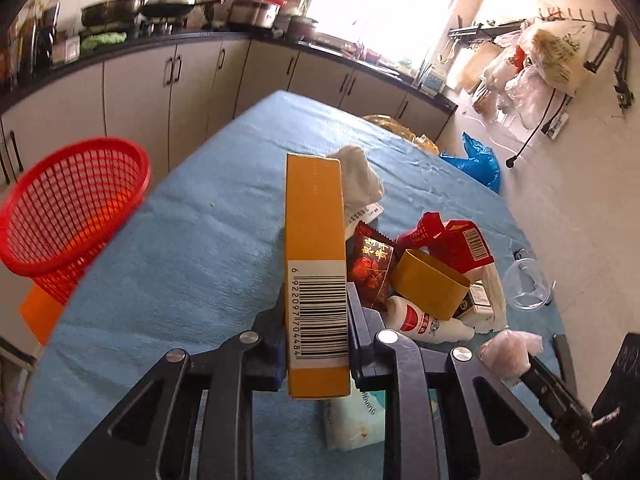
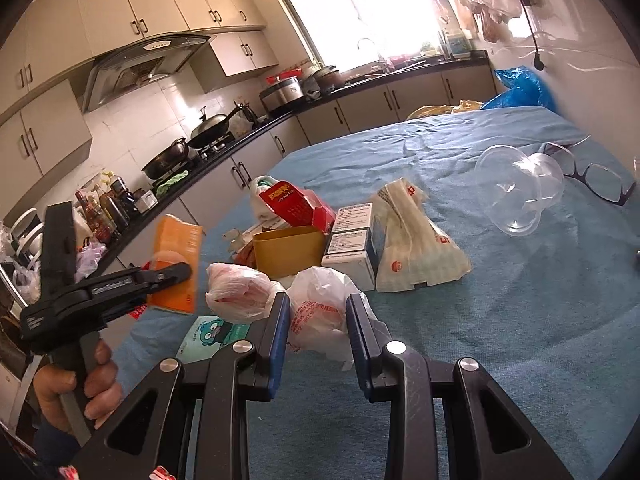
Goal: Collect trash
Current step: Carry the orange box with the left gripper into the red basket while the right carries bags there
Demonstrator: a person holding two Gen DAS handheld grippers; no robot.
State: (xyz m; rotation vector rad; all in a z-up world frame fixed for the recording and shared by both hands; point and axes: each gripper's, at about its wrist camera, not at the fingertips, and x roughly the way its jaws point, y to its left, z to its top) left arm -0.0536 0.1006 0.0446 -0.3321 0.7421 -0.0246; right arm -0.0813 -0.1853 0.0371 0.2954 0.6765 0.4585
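Observation:
My left gripper is shut on a tall yellow-orange box with a barcode, held upright above the blue-clothed table. From the right wrist view the same box hangs in the left gripper, gripped by a person's hand. A red mesh basket stands off the table's left edge. My right gripper sits low over the table, shut on a crumpled white plastic bag with red print. A pinkish bag lies just left of its fingers.
A trash pile fills the table's middle: red snack packet, brown cardboard sleeve, white bottle, red carton, white boxes, paper bag. Clear cups and glasses lie right. Kitchen counters run behind.

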